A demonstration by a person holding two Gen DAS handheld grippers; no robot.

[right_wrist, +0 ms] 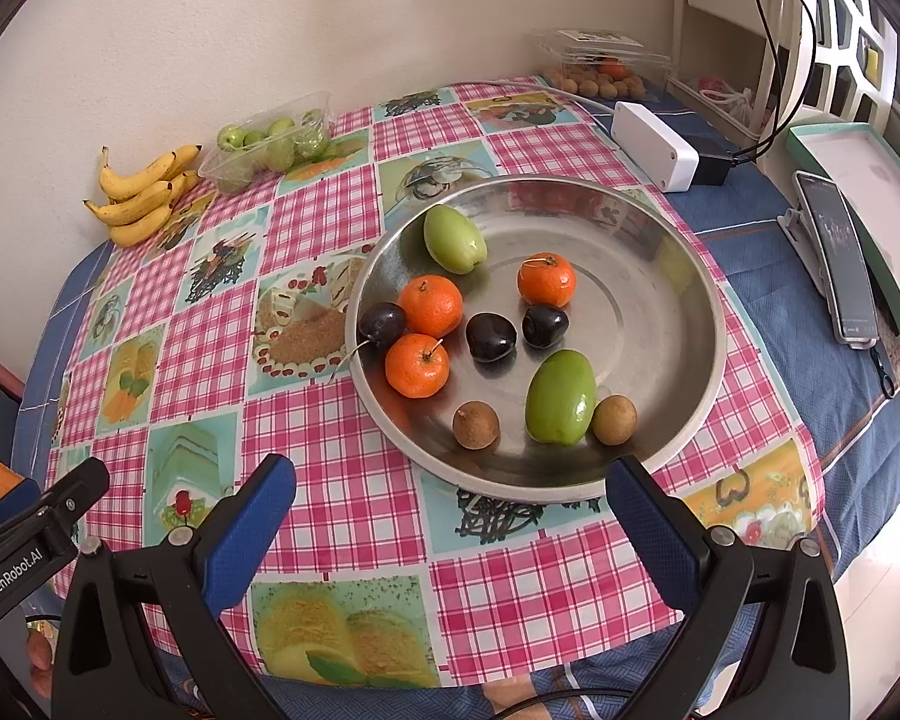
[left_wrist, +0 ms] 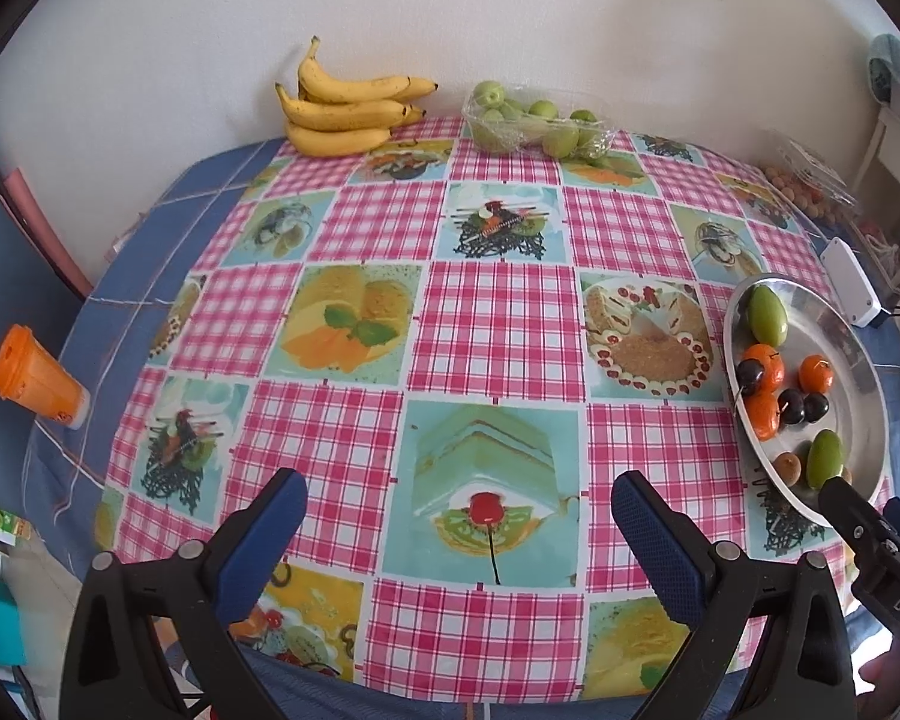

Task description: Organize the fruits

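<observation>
Both tools, left tool (left_wrist: 456, 531) and right tool (right_wrist: 450, 516), are held wide open and empty. Mixed small fruits lie in the round steel tray (right_wrist: 660, 228), centre frame; sorting stage cannot be judged.

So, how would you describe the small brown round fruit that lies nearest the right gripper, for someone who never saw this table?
Find the round silver metal tray on the pink checked tablecloth. At its near edge lies a large green oval fruit; the small brown round fruit touches its right side. A second brown fruit lies apart to the left.
</observation>
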